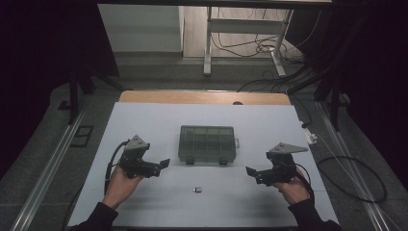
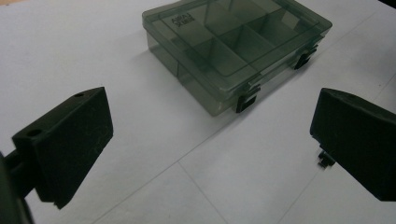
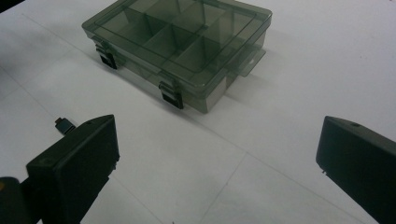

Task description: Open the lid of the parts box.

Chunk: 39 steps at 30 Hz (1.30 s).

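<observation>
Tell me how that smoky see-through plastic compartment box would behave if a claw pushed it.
The smoky see-through plastic compartment box looks rigid and probably light, since its compartments appear empty. Being low and flat on the smooth white table, it would likely slide rather than tip.

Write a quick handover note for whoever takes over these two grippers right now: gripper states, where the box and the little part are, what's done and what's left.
Left gripper: open, empty, held above the table to the left of the box.
Right gripper: open, empty, held to the right of the box.
Compartment box: mid-table, lid shut, both front latches closed, facing the person. The compartments seen through the lid look empty.
Small part: lies alone on the table in front of the box, between the two grippers, untouched.
Done: nothing visible yet.
Left, probably: unlatch and open the box, pick up the small part, put it in a compartment.
</observation>
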Tool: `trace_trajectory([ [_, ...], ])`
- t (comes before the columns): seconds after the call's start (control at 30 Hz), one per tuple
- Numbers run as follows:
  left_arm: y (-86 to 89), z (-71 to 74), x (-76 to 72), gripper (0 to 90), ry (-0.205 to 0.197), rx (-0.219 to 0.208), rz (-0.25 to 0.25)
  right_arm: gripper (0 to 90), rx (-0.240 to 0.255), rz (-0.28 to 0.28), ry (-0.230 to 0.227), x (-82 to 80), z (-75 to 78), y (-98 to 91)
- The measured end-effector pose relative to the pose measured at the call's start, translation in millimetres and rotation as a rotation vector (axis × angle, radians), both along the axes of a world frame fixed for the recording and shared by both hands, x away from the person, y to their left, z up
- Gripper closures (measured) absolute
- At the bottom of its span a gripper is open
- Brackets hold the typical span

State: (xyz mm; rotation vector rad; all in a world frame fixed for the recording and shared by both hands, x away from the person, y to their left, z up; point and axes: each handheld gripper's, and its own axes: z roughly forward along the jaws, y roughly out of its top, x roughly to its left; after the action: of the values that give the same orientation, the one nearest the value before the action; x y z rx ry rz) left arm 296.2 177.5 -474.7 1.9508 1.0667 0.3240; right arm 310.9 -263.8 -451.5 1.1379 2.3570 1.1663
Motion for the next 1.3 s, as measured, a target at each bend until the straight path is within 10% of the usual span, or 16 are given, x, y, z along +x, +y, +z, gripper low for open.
trace_trajectory([
  [1.3,-32.0,-6.3,50.5,0.5,-0.017,-0.005,-0.088,0.0,-0.021,-0.018,0.036,46.9,-5.6,35.1],
])
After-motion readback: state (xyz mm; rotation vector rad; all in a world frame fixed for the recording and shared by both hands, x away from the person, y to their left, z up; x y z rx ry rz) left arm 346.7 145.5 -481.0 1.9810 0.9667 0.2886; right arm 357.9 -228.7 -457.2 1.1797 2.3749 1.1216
